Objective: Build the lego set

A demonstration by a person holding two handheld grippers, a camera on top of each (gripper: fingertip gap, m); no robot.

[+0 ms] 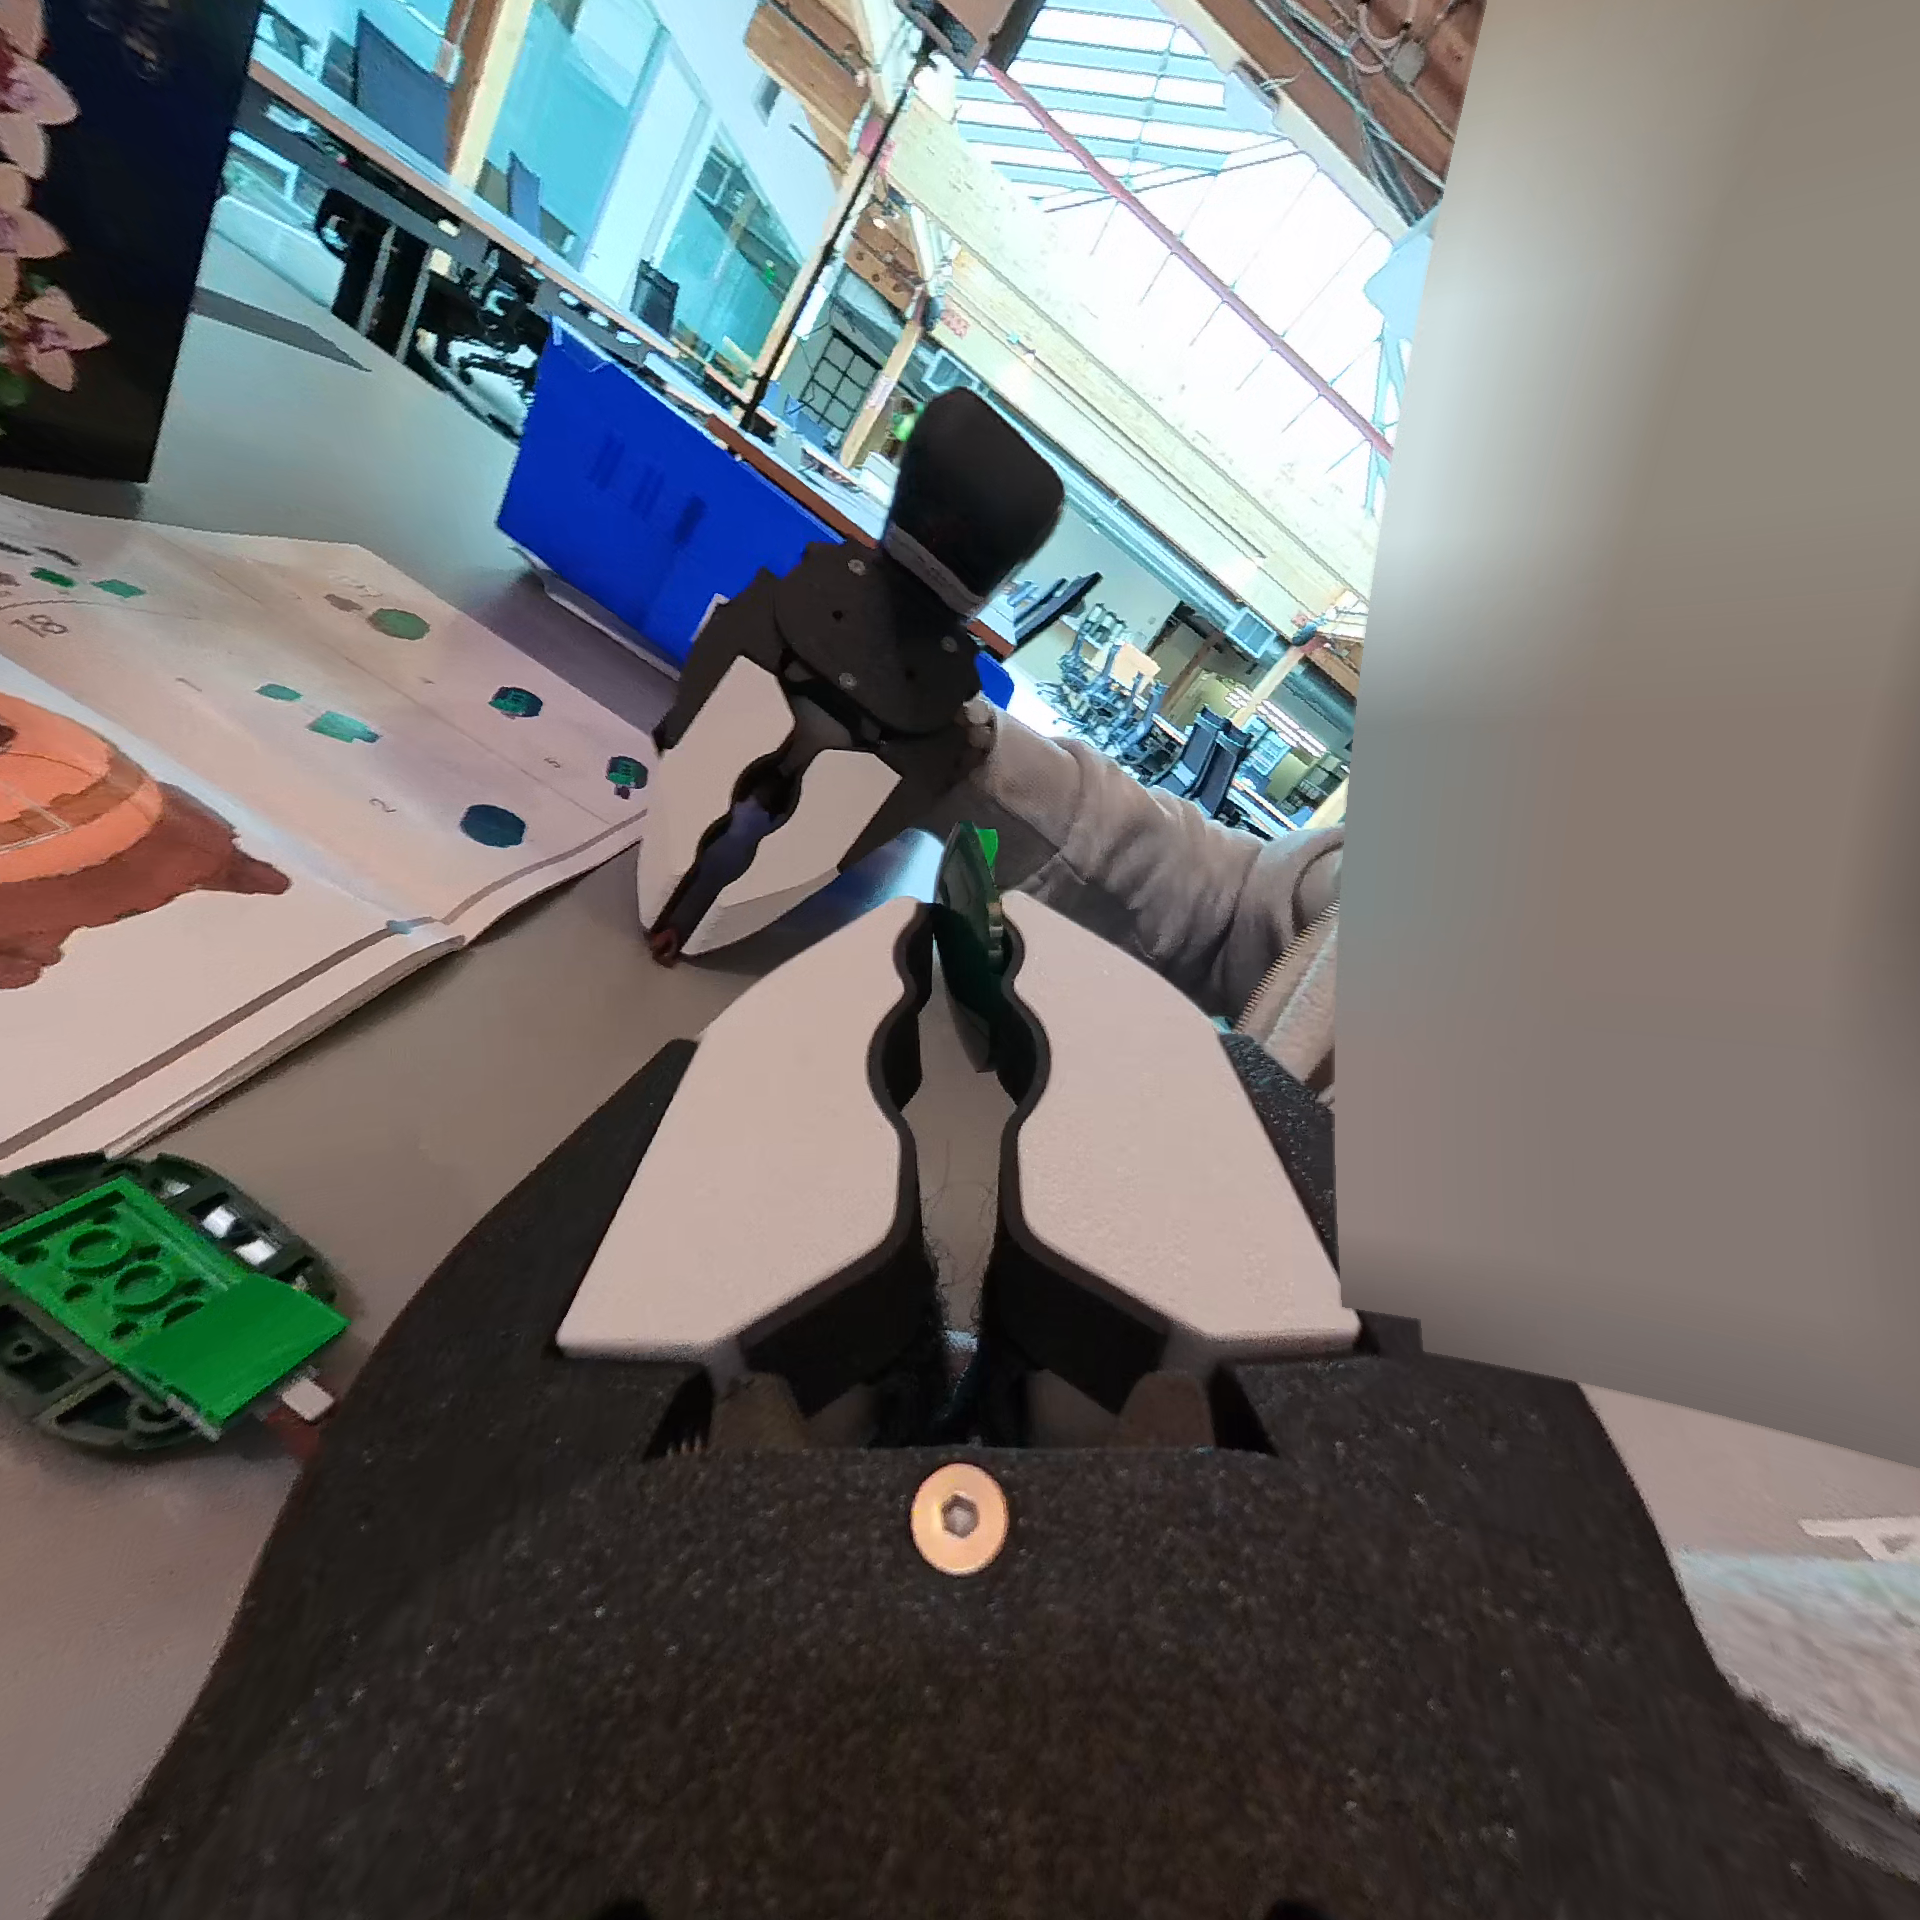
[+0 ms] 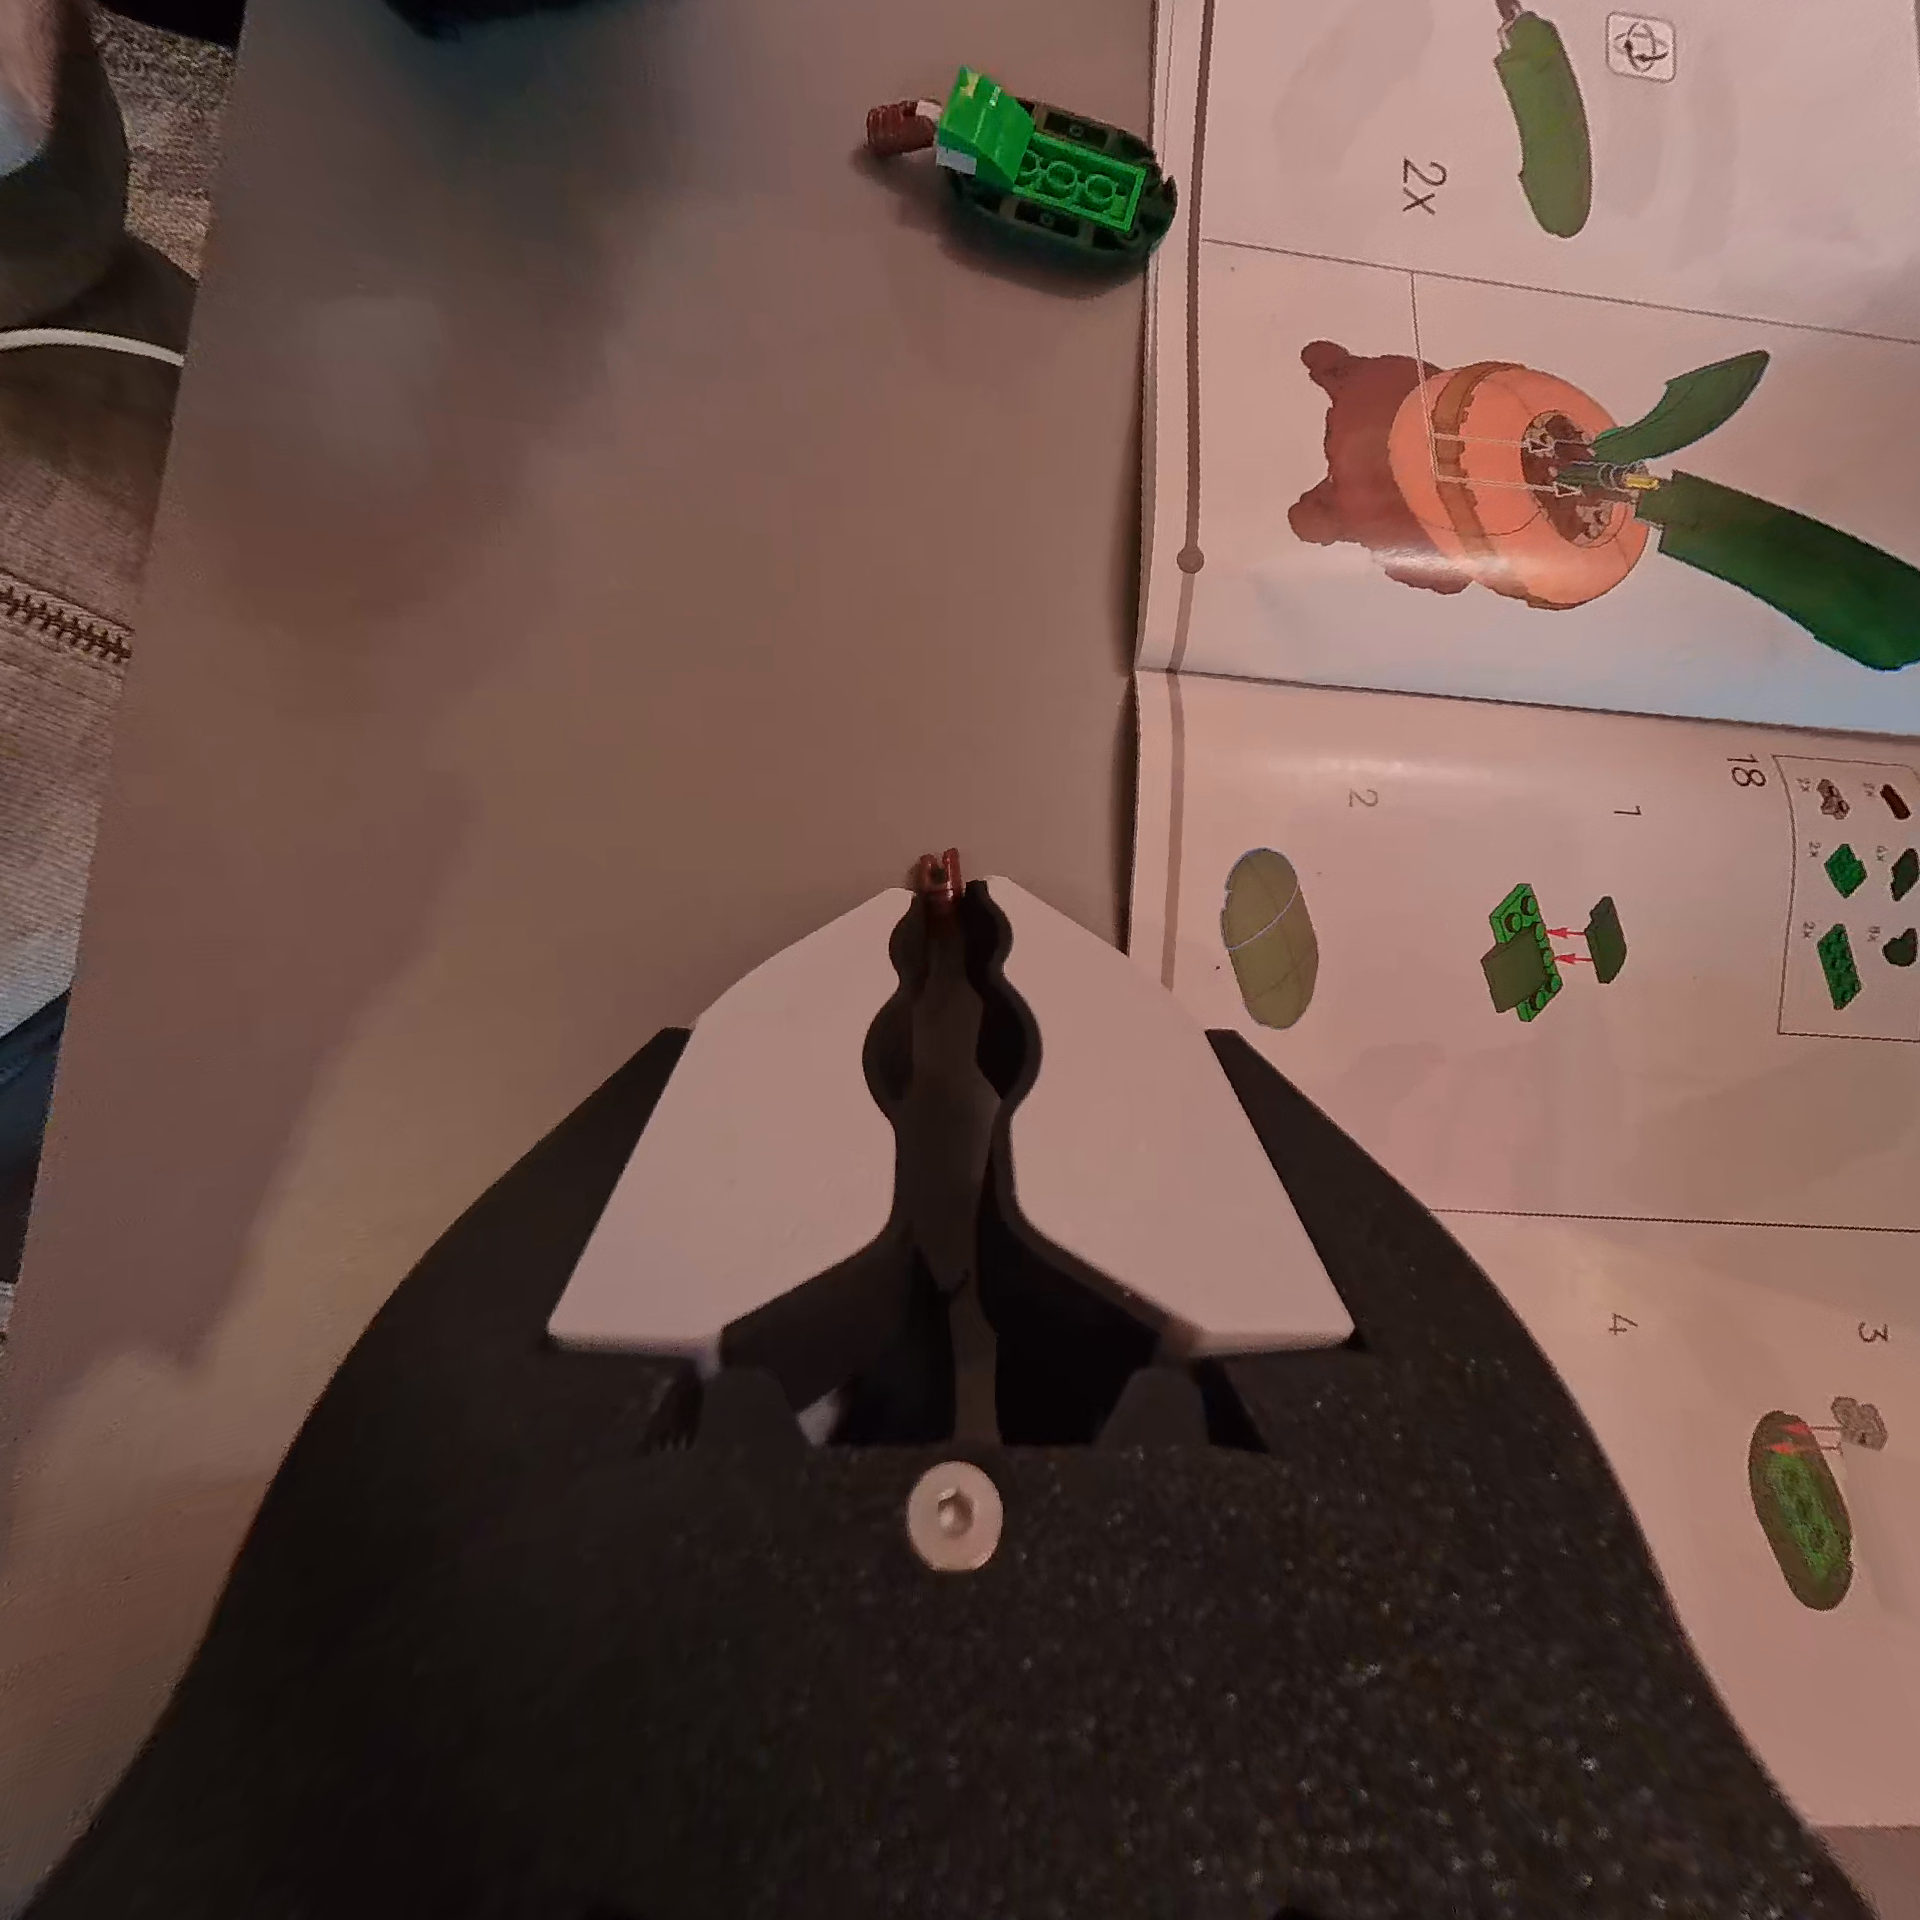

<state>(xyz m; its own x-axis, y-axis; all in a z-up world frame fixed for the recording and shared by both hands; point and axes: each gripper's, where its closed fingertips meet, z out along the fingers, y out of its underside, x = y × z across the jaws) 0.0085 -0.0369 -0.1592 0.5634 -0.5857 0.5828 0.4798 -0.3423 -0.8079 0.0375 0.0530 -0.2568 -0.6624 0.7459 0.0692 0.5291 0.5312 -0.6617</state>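
Observation:
My left gripper (image 1: 961, 914) is shut on a dark green leaf assembly (image 1: 971, 966), held edge-on above the grey table. My right gripper (image 2: 940, 883) is shut on a small brown piece (image 2: 938, 883) at its tips, pointing down at the table. The right gripper also shows in the left wrist view (image 1: 675, 935), tips touching the table with the brown piece (image 1: 665, 943). A second leaf assembly (image 2: 1049, 182) with bright green plates and a brown end piece lies on the table; it also shows in the left wrist view (image 1: 156, 1299).
An open instruction booklet (image 2: 1507, 727) lies on the table beside the grippers, also in the left wrist view (image 1: 260, 779). A blue bin (image 1: 644, 520) and a dark box (image 1: 94, 208) stand at the back. A person's grey sleeve (image 1: 1143, 883) holds the right gripper. One gripper's finger ends stand about 15 cm off the other's.

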